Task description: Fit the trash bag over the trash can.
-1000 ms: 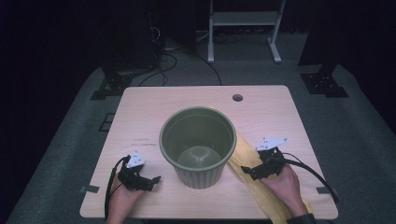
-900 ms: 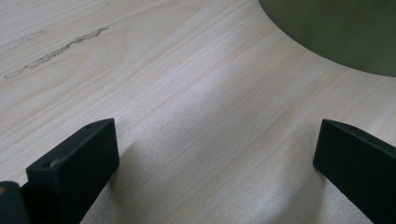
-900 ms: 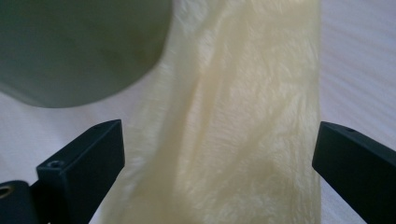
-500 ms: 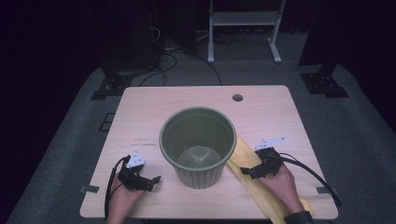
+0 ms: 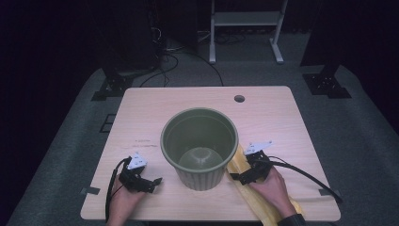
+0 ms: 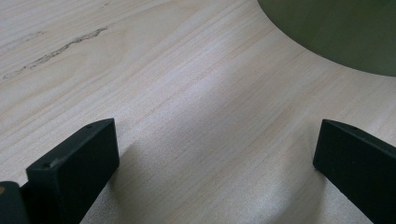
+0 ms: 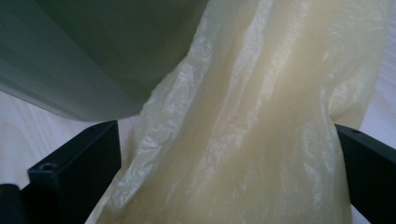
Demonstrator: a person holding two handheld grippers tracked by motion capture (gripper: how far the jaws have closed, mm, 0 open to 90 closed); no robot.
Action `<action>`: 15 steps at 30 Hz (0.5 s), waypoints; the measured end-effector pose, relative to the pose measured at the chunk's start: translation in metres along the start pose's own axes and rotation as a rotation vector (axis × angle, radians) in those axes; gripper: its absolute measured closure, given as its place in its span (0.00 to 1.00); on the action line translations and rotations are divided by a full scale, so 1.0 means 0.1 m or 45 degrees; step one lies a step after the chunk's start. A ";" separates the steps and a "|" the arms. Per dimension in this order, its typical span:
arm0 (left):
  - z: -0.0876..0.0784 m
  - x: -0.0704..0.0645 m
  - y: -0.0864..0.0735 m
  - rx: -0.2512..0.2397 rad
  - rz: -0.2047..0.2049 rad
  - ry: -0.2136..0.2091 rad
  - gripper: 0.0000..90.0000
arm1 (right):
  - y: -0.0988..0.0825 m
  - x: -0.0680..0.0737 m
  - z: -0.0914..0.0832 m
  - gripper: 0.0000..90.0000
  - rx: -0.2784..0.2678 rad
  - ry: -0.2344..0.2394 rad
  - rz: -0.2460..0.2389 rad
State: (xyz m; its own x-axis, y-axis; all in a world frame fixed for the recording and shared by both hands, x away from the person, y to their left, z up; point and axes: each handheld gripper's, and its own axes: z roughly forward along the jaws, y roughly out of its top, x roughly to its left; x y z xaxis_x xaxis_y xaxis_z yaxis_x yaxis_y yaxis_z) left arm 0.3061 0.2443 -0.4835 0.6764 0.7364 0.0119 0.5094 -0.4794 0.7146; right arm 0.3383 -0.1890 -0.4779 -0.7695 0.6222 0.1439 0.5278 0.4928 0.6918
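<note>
Overall light: the table [image 5: 282,117] was evenly lit from above, while the room around it fell to near black.
Shadows: soft ones lay inside the bin [image 5: 200,146]; in the left gripper view a faint grey shadow spread on the wood between the jaws.
Glare: small bright highlights sat on the plastic bag [image 7: 261,121].
Focus: both gripper views were soft, with the bin's wall blurred.
High view: slightly grainy, dim at the edges.

Wooden table [image 5: 282,117] bearing bin [image 5: 200,146], bag [image 5: 256,200]
</note>
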 end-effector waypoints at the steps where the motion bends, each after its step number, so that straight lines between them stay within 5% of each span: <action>1: 0.00 0.00 0.00 0.000 0.000 0.000 0.00 | 0.00 0.00 0.01 0.00 -0.005 0.001 0.003; 7: 0.00 0.00 0.00 0.000 0.001 -0.001 0.00 | -0.03 0.05 0.04 0.00 0.002 -0.068 -0.040; 10: 0.00 0.00 0.00 0.000 0.001 -0.001 0.00 | -0.05 0.09 0.04 0.07 0.011 -0.143 -0.105; 15: 0.00 0.00 0.00 0.000 0.002 -0.001 0.00 | -0.05 0.09 -0.02 0.25 0.024 -0.148 -0.098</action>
State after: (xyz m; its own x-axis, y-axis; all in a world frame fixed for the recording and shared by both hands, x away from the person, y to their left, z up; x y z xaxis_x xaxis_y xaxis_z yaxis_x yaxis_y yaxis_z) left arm 0.3060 0.2443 -0.4835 0.6774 0.7355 0.0124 0.5086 -0.4805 0.7144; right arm 0.3283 -0.1872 -0.4783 -0.7619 0.6477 0.0070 0.4761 0.5526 0.6841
